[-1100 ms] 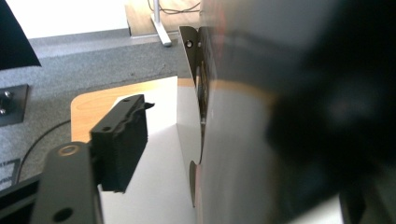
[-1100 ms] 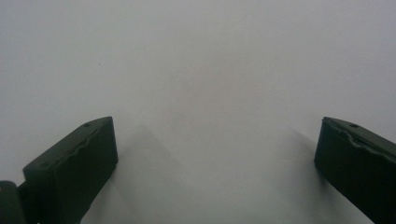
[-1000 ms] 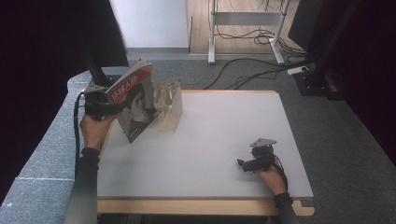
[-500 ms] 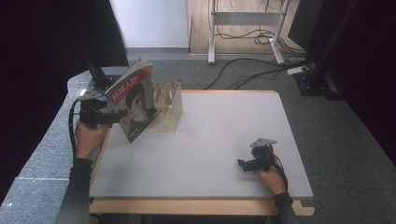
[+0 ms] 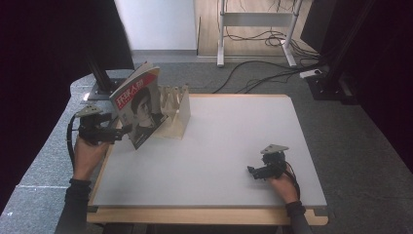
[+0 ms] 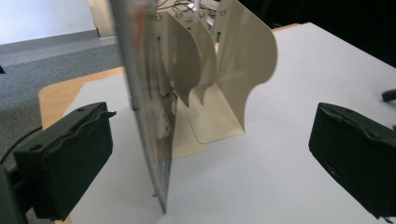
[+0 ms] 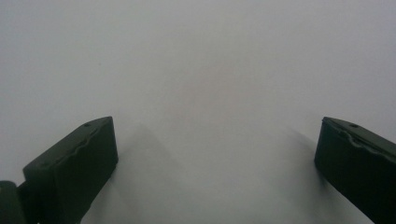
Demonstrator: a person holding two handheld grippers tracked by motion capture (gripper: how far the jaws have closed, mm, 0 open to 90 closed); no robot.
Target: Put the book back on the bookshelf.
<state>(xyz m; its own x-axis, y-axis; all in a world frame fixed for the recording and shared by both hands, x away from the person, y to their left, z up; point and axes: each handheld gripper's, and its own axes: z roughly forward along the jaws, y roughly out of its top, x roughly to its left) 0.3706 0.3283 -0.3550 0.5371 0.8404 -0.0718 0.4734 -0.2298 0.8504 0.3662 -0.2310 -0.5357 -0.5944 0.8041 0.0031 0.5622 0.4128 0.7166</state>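
While a magazine (image 5: 140, 106) is propped upright against a cream file rack (image 5: 175, 113) at the table's (image 5: 234, 141) far-left corner, both the left gripper (image 5: 124, 130) and right gripper (image 5: 252, 171) are seen spread wide, empty.

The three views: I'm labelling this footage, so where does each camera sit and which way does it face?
High view: above the person's side, looking forward and down at the table; forearms, hands, both grippers.
Left gripper view: rides the left gripper, facing the magazine and file rack; both also in the high view.
Right gripper view: rides the right gripper, facing bare tabletop.
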